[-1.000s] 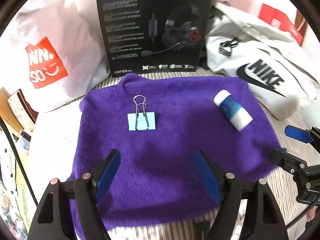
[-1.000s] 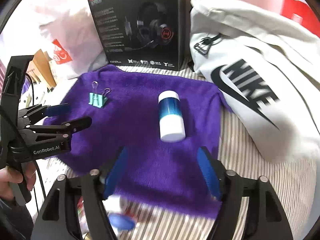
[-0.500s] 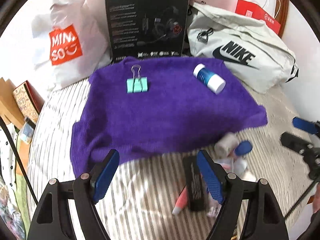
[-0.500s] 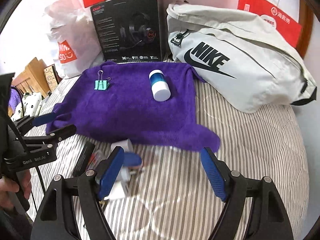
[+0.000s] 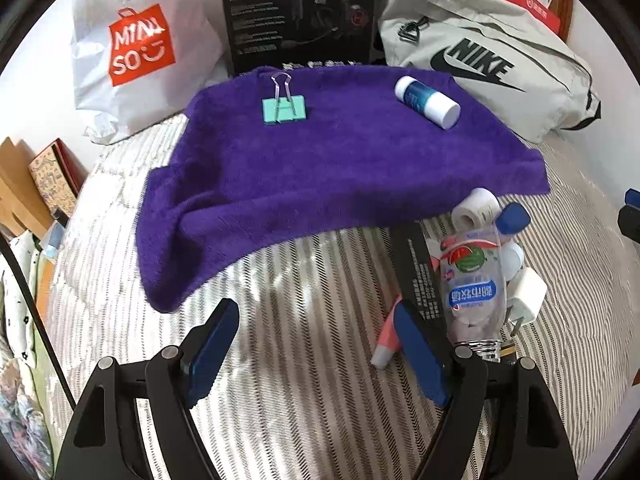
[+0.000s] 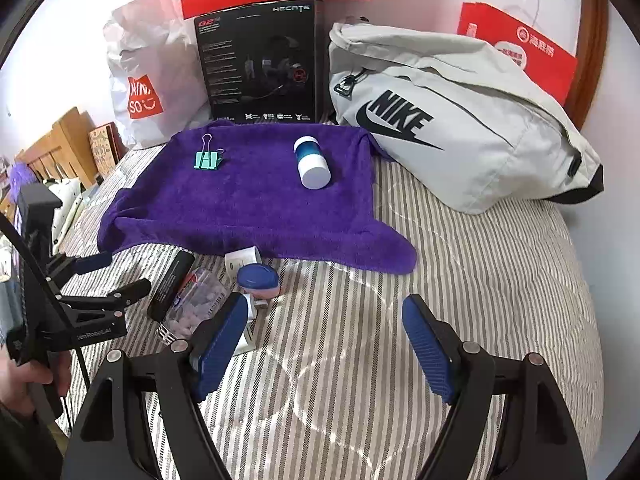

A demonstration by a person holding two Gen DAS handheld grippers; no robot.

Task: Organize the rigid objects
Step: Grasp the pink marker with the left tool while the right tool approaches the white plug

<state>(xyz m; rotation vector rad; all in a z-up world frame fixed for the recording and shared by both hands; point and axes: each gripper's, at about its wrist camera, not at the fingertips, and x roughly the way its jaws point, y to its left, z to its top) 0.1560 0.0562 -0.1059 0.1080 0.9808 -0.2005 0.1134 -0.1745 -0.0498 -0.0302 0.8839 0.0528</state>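
Note:
A purple towel [image 5: 340,168] [image 6: 248,208] lies on the striped bed. On it sit a teal binder clip [image 5: 284,109] [image 6: 207,159] and a blue-and-white bottle [image 5: 426,101] [image 6: 312,162] on its side. Near the towel's front edge lies a pile: a clear candy bottle [image 5: 472,288] [image 6: 196,306], a black box [image 5: 420,276] [image 6: 170,284], a blue-lidded jar [image 6: 258,280], a white roll [image 5: 474,210] and a pink tube [image 5: 387,340]. My left gripper [image 5: 316,350] is open above the bed, left of the pile. My right gripper [image 6: 324,344] is open, right of the pile.
A white Miniso bag [image 5: 140,48], a black headset box [image 5: 300,16] and a grey Nike bag [image 6: 452,128] stand behind the towel. A red paper bag [image 6: 520,52] leans on the wall. Wooden furniture [image 6: 60,148] is at the left.
Both grippers have pulled back from the towel toward the front of the bed. The pile of small objects has come into view. Both stay open and empty.

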